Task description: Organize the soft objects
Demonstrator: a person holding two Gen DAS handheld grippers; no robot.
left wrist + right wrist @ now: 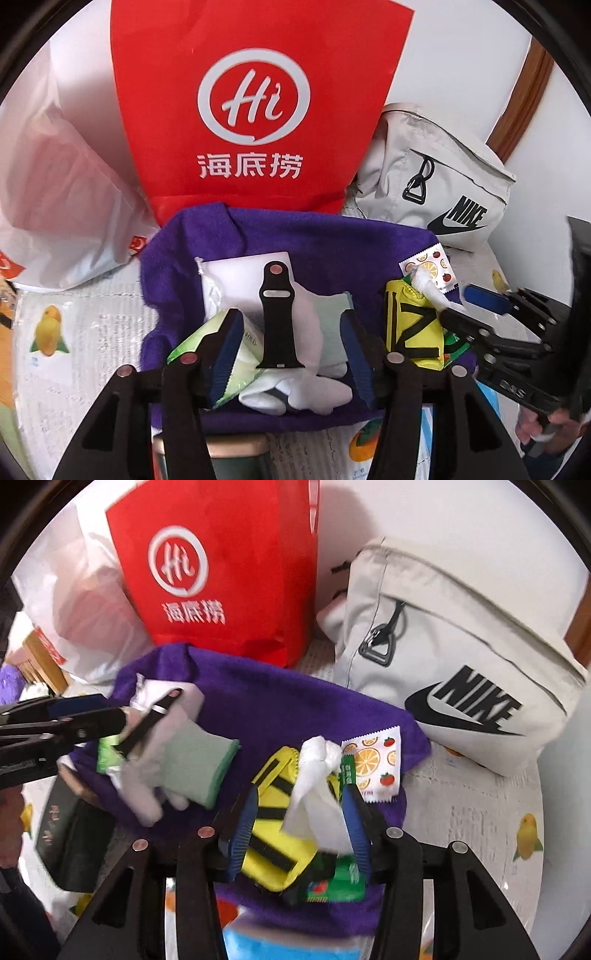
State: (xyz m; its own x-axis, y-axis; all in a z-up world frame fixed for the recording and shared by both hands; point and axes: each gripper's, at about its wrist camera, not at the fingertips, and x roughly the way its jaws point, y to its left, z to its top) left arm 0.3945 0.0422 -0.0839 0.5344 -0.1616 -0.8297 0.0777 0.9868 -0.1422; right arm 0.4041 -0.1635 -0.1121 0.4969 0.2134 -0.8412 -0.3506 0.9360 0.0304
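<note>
On the purple towel, a black watch strap lies between the left hand-held gripper's spread fingers; the red bag stands beyond.

Towel spread in front of tote bag, backpack to its right, plastic bag left, watch strap on sock, pouch right of sock

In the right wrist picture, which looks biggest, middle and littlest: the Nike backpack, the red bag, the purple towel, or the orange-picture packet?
1. Nike backpack and red bag look similar, too close to rank.
2. Purple towel, partly covered, so unsure.
3. Orange-picture packet, clearly smallest.
</note>
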